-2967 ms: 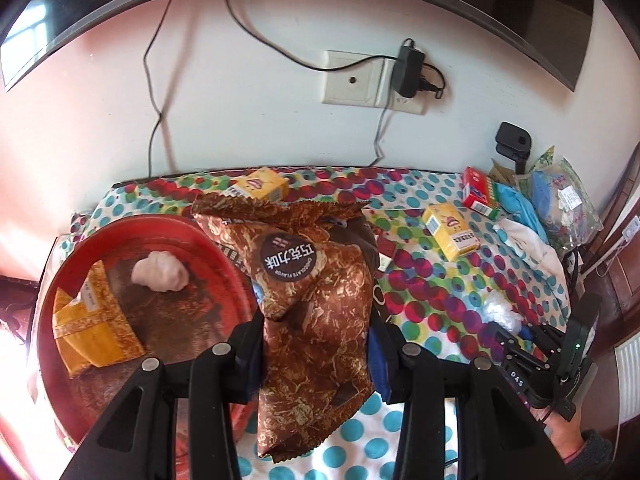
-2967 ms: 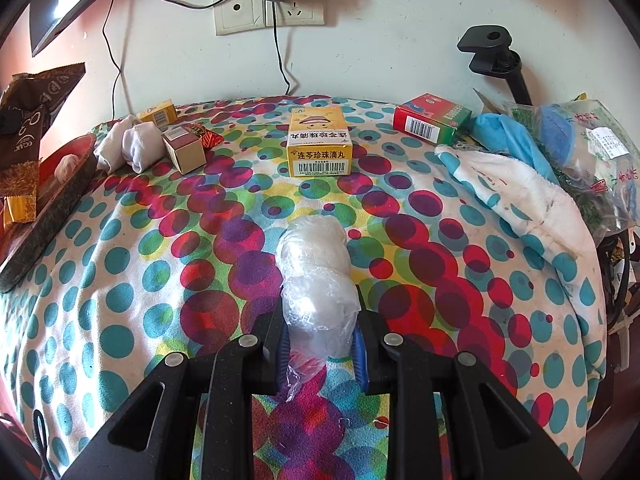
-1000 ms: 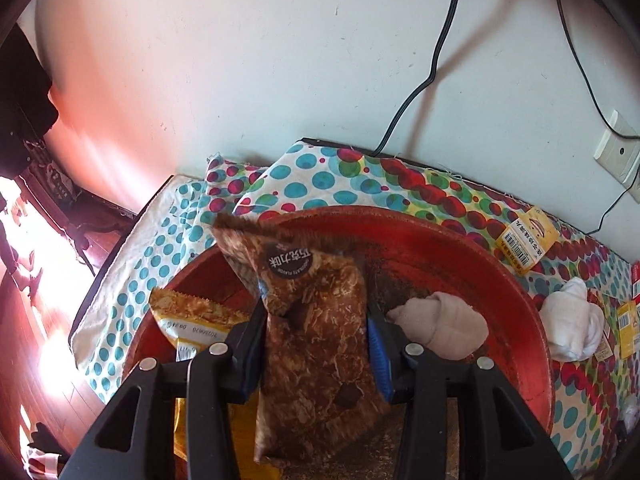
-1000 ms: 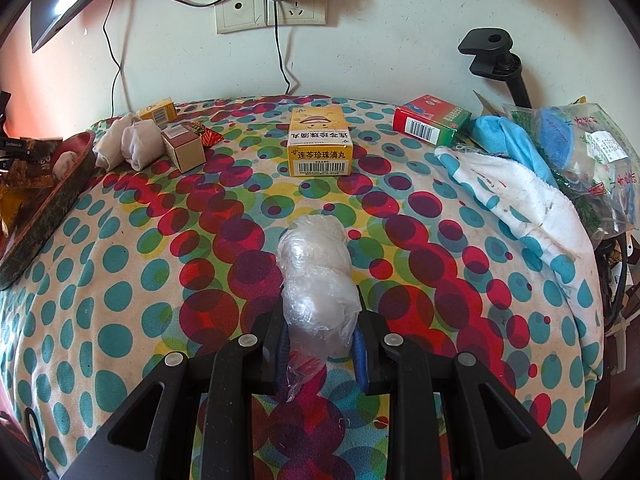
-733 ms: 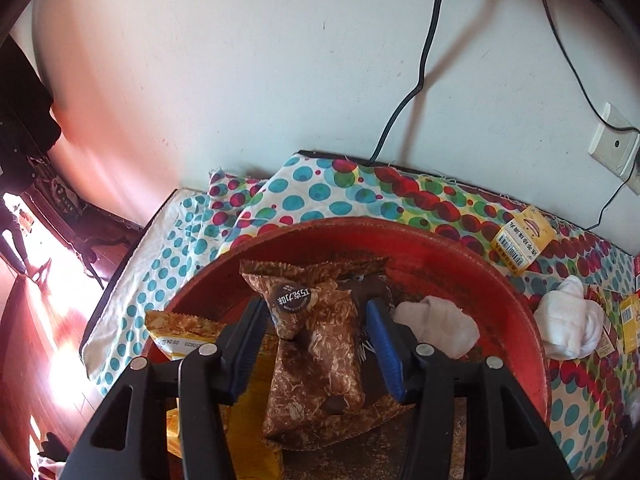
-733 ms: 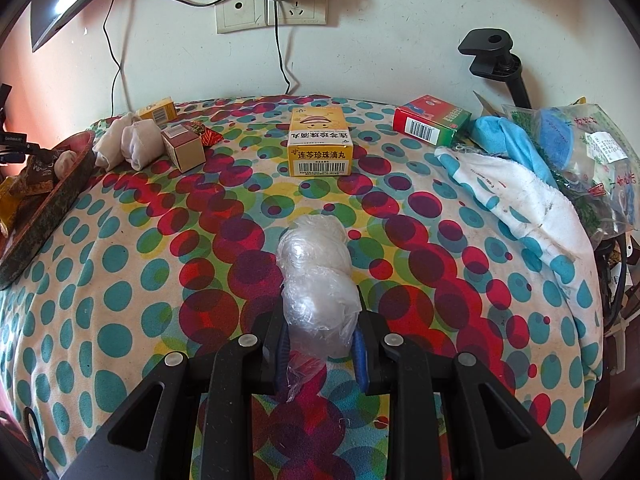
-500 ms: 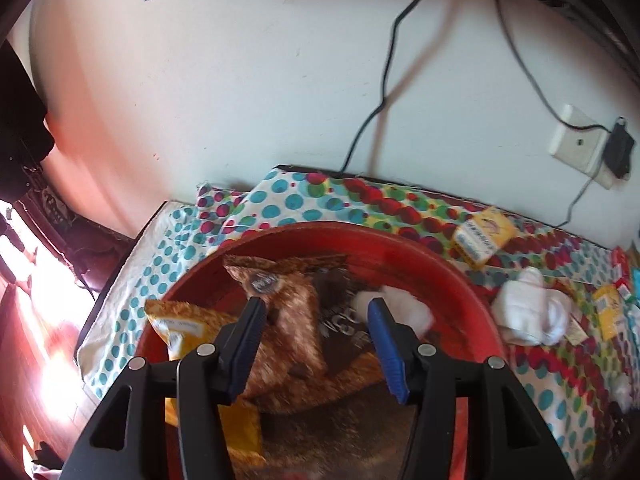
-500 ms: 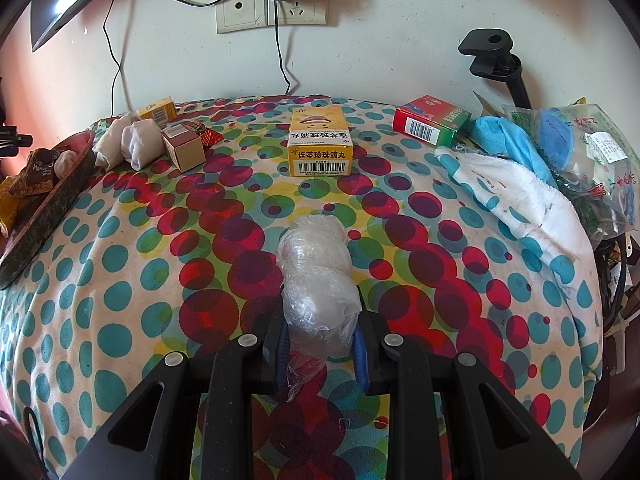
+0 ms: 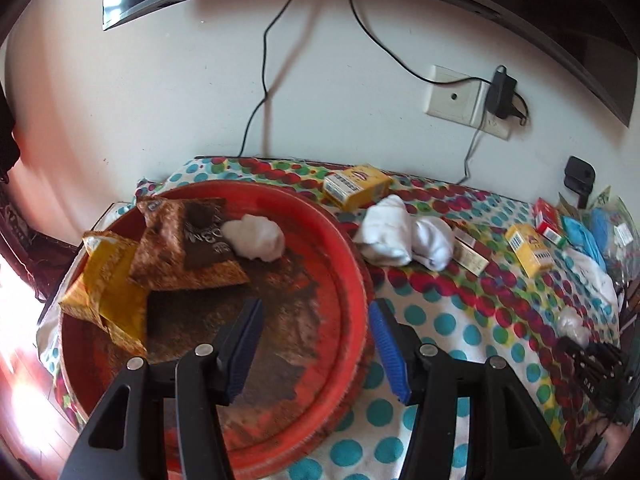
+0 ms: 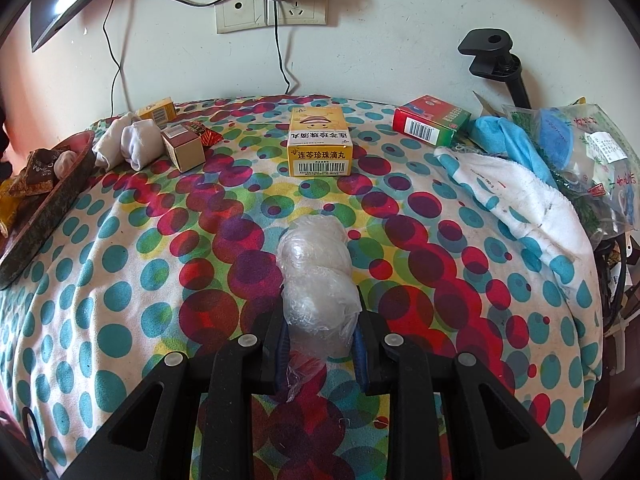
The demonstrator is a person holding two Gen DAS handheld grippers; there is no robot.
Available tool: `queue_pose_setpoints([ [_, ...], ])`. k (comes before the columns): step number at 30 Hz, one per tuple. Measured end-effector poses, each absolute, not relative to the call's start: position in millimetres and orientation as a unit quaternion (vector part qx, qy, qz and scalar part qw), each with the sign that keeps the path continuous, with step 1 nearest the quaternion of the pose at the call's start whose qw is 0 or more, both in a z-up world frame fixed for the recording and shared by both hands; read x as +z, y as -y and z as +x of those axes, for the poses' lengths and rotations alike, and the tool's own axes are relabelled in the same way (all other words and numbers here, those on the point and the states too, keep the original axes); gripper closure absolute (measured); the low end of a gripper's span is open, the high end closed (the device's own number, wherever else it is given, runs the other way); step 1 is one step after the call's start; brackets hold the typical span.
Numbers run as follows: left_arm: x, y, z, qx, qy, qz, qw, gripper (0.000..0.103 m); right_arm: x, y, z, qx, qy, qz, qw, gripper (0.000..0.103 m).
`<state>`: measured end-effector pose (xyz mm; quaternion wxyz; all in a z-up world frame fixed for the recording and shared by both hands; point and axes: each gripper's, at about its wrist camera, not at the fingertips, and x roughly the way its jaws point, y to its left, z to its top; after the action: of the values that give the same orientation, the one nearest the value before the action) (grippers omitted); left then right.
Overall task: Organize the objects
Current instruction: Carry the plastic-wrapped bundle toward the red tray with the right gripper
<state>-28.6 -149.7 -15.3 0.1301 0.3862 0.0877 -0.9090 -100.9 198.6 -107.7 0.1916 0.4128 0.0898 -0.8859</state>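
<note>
The brown snack bag [image 9: 188, 240] lies in the red tray [image 9: 348, 264]. The left hand-held gripper [image 9: 316, 344], jaws just opened wide, is empty above the tray. The right hand-held gripper [image 10: 320, 344] clamps a plastic-wrapped bundle [image 10: 316, 280] on the dotted bench [image 10: 120, 280].

Each claw [image 9: 316, 344] [image 10: 320, 344] has black arms, silver screws and blue pads.

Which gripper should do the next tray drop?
Right. The right gripper is already shut on the clear plastic bundle, ready to carry to the red tray. The left gripper is open and empty, its brown snack bag already in the tray.
</note>
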Motion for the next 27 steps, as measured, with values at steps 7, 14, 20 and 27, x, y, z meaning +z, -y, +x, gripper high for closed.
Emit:
queue_pose_setpoints([
  [7,-28,155,-20,-0.915,-0.070,0.379,0.122,0.047,-108,-200,-102,-0.887,-0.094,0.412,0.187,0.076],
  [14,-30,166,-16,-0.925,-0.014,0.355,0.133,0.047,-105,-202,-108,-0.882,-0.091,0.430,0.167,0.080],
  [20,-39,174,-18,-0.918,0.019,0.364,0.154,0.047,-86,-198,-106,-0.890,-0.100,0.417,0.153,0.081],
  [27,-40,185,-16,-0.916,0.007,0.368,0.157,0.047,-67,-187,-107,-0.887,-0.099,0.418,0.171,0.081],
])
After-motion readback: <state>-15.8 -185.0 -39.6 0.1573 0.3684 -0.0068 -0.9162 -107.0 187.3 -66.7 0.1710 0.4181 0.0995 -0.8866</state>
